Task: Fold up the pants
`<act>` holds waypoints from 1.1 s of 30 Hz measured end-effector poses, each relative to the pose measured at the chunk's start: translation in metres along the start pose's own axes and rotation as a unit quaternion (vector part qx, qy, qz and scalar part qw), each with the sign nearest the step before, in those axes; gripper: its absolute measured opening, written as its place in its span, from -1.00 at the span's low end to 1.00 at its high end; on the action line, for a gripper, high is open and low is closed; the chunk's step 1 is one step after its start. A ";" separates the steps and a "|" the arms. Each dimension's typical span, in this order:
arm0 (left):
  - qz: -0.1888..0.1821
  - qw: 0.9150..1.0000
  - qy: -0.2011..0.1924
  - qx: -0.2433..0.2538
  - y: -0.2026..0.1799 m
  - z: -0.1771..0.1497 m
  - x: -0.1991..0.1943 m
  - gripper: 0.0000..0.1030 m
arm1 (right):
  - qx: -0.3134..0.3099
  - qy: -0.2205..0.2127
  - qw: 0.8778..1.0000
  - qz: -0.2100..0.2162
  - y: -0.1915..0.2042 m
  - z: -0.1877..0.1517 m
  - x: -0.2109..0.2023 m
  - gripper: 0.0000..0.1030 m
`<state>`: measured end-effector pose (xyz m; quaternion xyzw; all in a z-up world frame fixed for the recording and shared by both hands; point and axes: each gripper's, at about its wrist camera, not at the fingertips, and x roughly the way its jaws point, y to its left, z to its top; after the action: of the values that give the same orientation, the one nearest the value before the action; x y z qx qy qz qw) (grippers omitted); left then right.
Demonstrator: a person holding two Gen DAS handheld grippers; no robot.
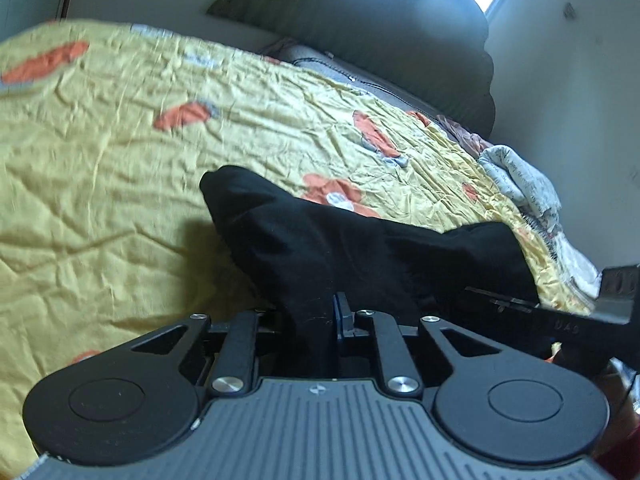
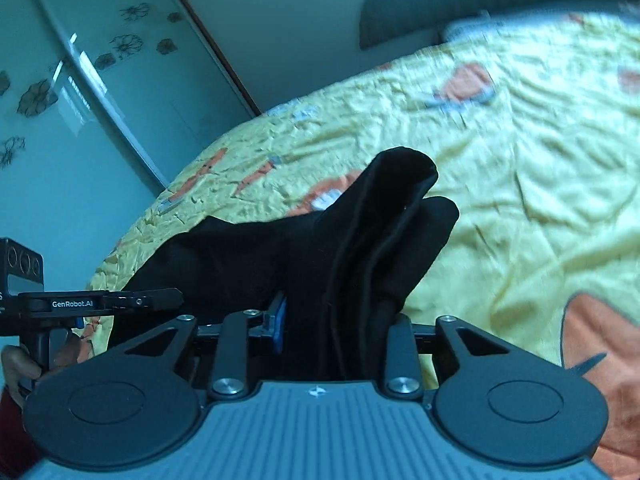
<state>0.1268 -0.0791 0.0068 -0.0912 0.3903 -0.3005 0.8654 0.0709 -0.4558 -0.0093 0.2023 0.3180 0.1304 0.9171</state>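
Note:
Black pants (image 1: 312,240) hang bunched over a yellow bedspread (image 1: 100,152) with orange flowers. My left gripper (image 1: 312,320) is shut on a fold of the black cloth, which rises from between its pads and stretches off to the right. In the right wrist view the same pants (image 2: 372,232) stand up in thick folds from my right gripper (image 2: 336,328), which is shut on them. The cloth spans between the two grippers. The right gripper's body (image 1: 576,320) shows at the right edge of the left wrist view, and the left gripper's body (image 2: 100,304) at the left of the right wrist view.
Dark pillows (image 1: 400,40) lie at the head of the bed and a white printed cloth (image 1: 520,184) rests near its right edge. A glass wardrobe door (image 2: 80,80) with flower prints stands beyond the bed. A hand (image 2: 16,364) holds the left gripper's handle.

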 end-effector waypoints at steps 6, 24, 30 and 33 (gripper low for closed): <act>0.030 0.997 -0.040 0.058 -0.017 0.007 -0.019 -0.65 | -0.045 -0.019 0.999 -0.014 0.031 0.009 0.000 -0.49; 0.158 0.977 -0.096 0.103 0.026 0.075 -0.021 -0.65 | -0.111 -0.054 0.992 0.001 0.084 0.070 0.088 -0.49; 0.194 0.974 -0.084 0.088 0.045 0.083 0.000 -0.65 | -0.141 -0.043 0.989 -0.025 0.096 0.069 0.130 -0.49; 0.205 0.973 -0.069 0.082 0.052 0.078 0.012 -0.65 | -0.137 -0.028 0.989 -0.045 0.092 0.063 0.145 -0.48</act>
<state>0.2137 -0.0503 0.0320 0.0415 0.3146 -0.1409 0.9378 0.2121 -0.3394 0.0005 0.0636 0.2800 0.1261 0.9495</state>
